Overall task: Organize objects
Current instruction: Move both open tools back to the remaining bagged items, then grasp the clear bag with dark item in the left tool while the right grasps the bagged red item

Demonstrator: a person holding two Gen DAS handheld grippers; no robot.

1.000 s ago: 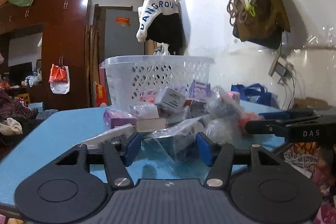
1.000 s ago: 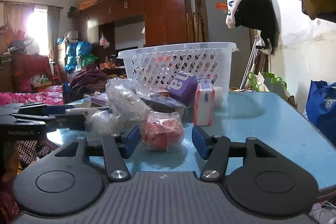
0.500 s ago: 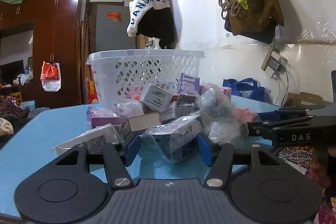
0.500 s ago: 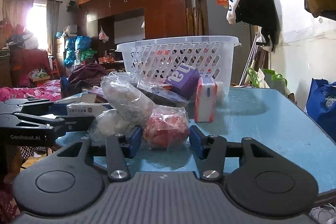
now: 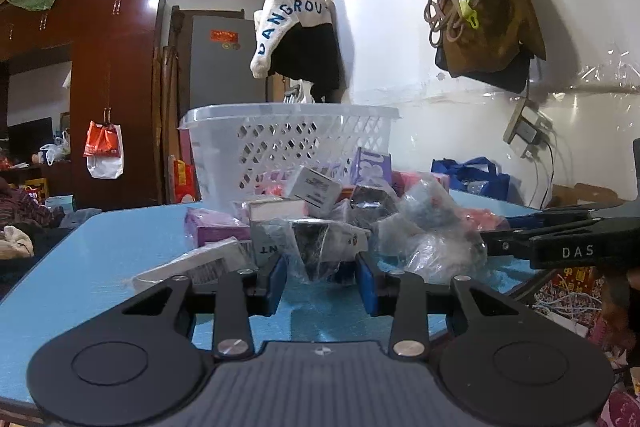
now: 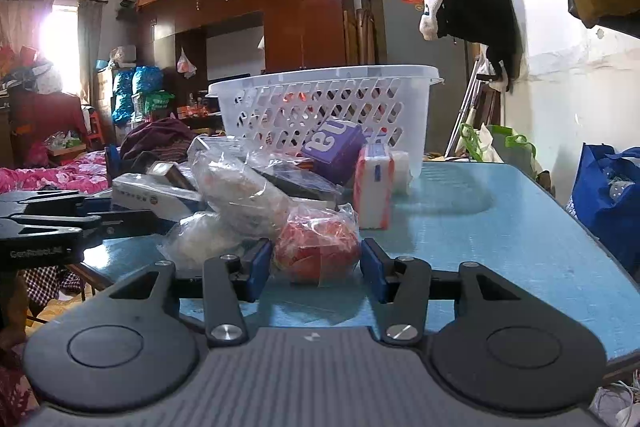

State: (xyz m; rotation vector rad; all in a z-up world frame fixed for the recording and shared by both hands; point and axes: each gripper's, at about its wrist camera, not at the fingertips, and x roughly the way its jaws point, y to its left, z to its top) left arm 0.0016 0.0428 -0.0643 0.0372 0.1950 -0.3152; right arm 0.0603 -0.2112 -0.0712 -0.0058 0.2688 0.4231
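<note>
Left tool [image 5: 322,281]: open, blue pads either side of a clear-wrapped dark packet [image 5: 320,247] at 12 o'clock; contact unclear.
Right tool [image 6: 316,273]: open, flanking a red bundle in clear plastic [image 6: 316,251]; contact unclear.
Pile: boxes and bagged items on the blue tabletop [image 6: 500,239].
Around: purple box [image 6: 334,149] and one white lattice basket [image 6: 328,107] at 12 o'clock.
Count: two tools, one basket.

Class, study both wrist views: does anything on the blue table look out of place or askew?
Yes. Boxes and bagged items lie heaped before the white basket rather than in it. The purple box leans tilted on the pile, and a red bagged item sits alone between the right gripper's open fingers.
</note>
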